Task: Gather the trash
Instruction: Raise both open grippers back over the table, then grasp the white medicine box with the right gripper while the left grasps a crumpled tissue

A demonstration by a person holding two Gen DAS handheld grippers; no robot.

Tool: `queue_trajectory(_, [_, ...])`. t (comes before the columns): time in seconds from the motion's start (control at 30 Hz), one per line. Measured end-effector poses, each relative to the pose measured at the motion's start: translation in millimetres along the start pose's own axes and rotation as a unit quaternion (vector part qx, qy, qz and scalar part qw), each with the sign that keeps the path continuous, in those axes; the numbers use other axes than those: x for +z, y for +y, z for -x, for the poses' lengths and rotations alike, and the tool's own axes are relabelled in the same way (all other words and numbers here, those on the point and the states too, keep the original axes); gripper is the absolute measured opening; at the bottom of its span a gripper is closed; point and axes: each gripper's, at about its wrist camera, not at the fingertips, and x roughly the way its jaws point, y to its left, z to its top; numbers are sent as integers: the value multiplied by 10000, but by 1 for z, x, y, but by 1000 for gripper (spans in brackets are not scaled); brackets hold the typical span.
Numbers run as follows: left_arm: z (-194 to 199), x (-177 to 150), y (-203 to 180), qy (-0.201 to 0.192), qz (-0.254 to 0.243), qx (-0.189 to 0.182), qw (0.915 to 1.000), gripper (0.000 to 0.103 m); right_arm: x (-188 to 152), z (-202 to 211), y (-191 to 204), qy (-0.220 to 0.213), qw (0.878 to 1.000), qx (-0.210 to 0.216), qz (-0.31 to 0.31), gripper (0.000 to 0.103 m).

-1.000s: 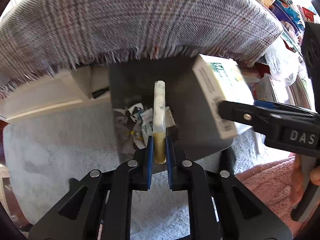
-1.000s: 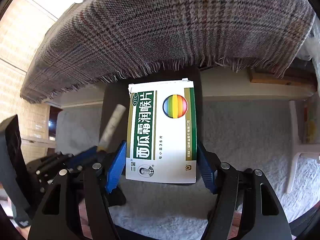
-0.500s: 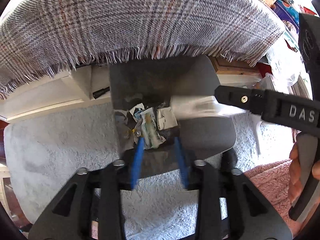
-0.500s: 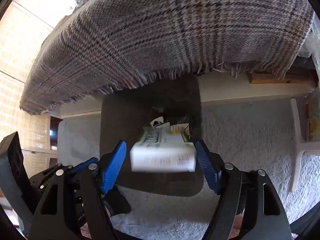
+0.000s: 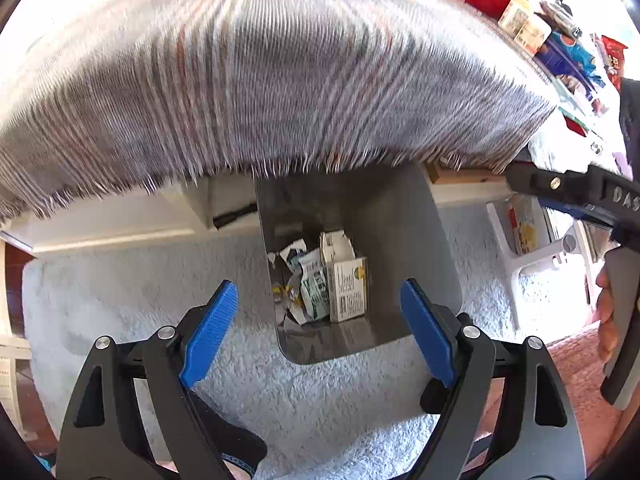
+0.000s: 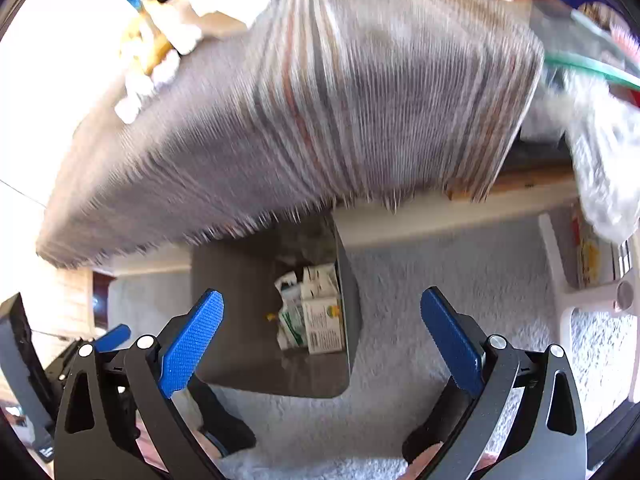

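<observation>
Both grippers, left [image 5: 318,334] and right [image 6: 320,340], are empty with jaws opening above the bin [image 5: 432,240]. The box [image 5: 348,288] and wrappers [image 5: 308,284] lie inside. Lifting carelessly, I might snag the cloth [image 5: 280,92] fringe and drag table clutter down.

Left gripper [image 5: 320,328], which had clamped a tube, was opening with nothing between its jaws. Right gripper [image 6: 322,344], which had gripped a medicine box [image 5: 350,288], was likewise opening and empty. The box lay in the grey bin [image 5: 420,248], at 3 o'clock of the crumpled wrappers [image 5: 304,280].
</observation>
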Motion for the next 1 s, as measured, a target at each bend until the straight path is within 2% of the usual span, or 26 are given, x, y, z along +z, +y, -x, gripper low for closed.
queue_trajectory(0.17, [25, 23, -3, -248, -41, -51, 9997, 79, 27, 35, 11, -440, 9987, -154, 199, 99])
queue_trajectory(0.37, [47, 75, 0, -632, -39, -8, 9980, 79, 78, 58, 22, -827, 9962, -185, 210, 99])
queue_trajectory(0.7, [34, 162, 0, -883, -130, 3, 9960, 79, 162, 46, 48, -1048, 9941, -190, 184, 99])
queue_trajectory(1.0, [8, 202, 4, -838, 6, -57, 9965, 78, 218, 10, 82, -852, 9961, 151, 159, 97])
